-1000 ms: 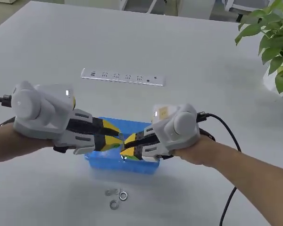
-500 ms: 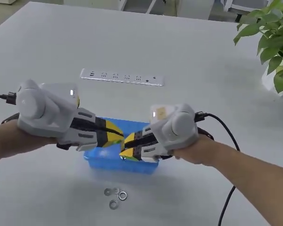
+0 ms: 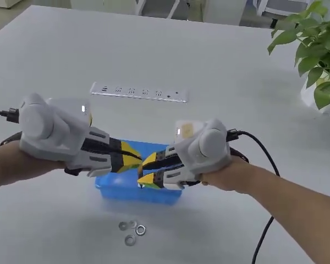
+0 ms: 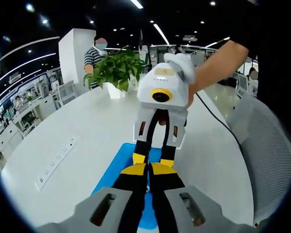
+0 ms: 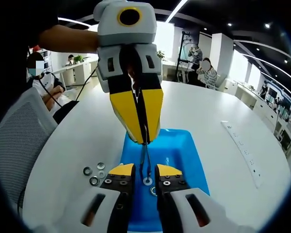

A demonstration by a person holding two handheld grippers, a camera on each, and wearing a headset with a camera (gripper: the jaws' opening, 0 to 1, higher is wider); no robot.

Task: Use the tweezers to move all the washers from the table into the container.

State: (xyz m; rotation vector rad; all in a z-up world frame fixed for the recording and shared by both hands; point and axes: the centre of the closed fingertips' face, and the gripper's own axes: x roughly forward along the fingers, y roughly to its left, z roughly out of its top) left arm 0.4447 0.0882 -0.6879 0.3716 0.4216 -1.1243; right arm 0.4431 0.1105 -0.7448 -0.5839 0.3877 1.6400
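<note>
The blue container [image 3: 121,190] sits on the white table, and both grippers meet over it. My left gripper [image 3: 138,159] is shut on thin black tweezers [image 5: 145,158], which point down into the container [image 5: 179,145]. A washer [image 5: 148,181] lies on the container floor right at the tweezer tips; I cannot tell whether the tips pinch it. My right gripper [image 5: 145,170] is open, its yellow tips on either side of the tweezer ends. Several washers [image 3: 132,231] lie loose on the table in front of the container, also seen as washers [image 5: 94,174] in the right gripper view.
A white power strip [image 3: 137,92] lies behind the container. A potted plant [image 3: 313,60] stands at the table's far right. Cables trail from both grippers. People sit and stand in the background beyond the table.
Both grippers stay over the container, almost unmoved. The head view has shifted a little.
</note>
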